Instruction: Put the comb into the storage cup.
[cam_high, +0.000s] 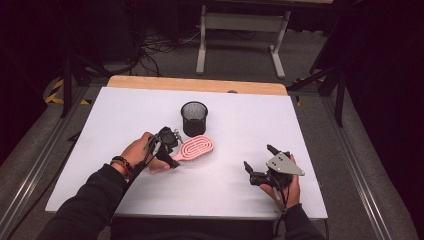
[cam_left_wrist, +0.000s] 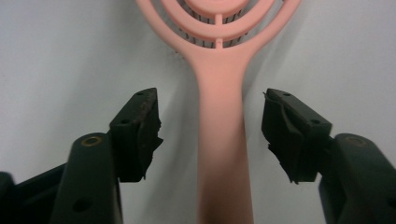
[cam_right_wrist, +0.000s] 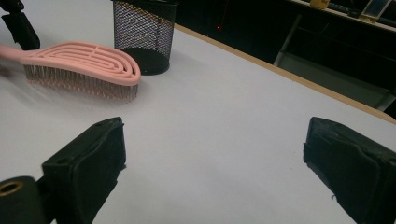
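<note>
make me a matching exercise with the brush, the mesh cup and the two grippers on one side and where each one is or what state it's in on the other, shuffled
Things:
1. pink hairbrush
2. black mesh cup
3. left gripper
4. right gripper

States or places:
A. open over bare white table, away from the other things
B. upright, just behind the brush head
C. lying bristles down, handle toward the person's left hand
D. open, one jaw on each side of the brush handle, not yet closed on it

Pairs: 1-C, 2-B, 3-D, 4-A
</note>
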